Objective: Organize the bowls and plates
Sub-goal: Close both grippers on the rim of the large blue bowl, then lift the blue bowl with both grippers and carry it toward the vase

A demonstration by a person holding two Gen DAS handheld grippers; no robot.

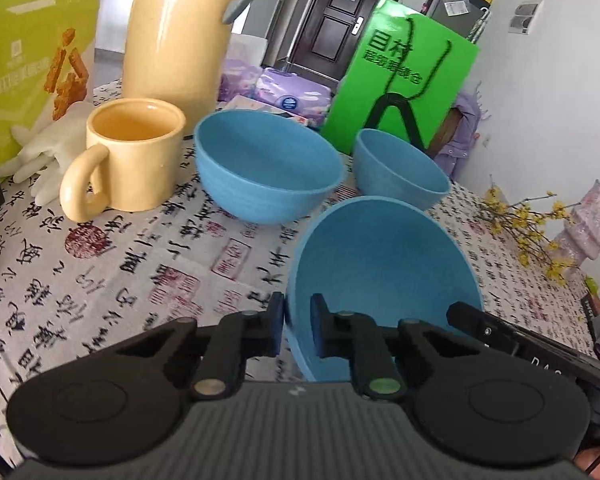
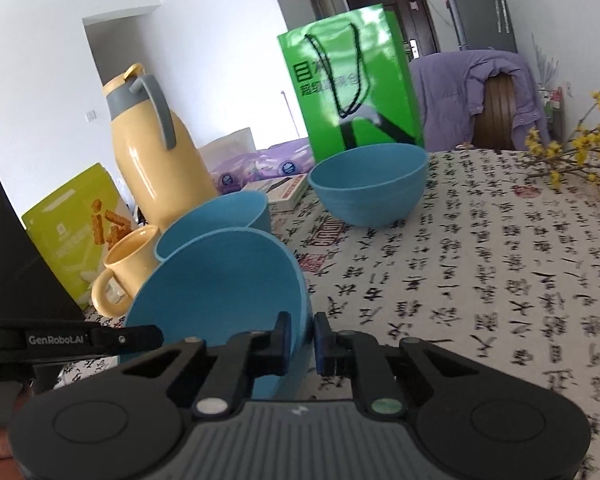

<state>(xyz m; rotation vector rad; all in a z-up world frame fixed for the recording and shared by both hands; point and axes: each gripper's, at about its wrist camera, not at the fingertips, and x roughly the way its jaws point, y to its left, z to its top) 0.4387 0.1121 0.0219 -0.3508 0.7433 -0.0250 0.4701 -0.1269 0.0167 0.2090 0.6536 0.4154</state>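
Left wrist view: left tool (image 1: pixel 296 324) pinches the near rim of a tilted blue bowl (image 1: pixel 384 276), two more bowls (image 1: pixel 266 168) standing beyond on the desk (image 1: pixel 140 272). Right wrist view: right tool (image 2: pixel 301 342) clamps the same bowl's (image 2: pixel 220 280) opposite rim. Judged step: carrying for stacking; next, lower it level into a standing bowl.
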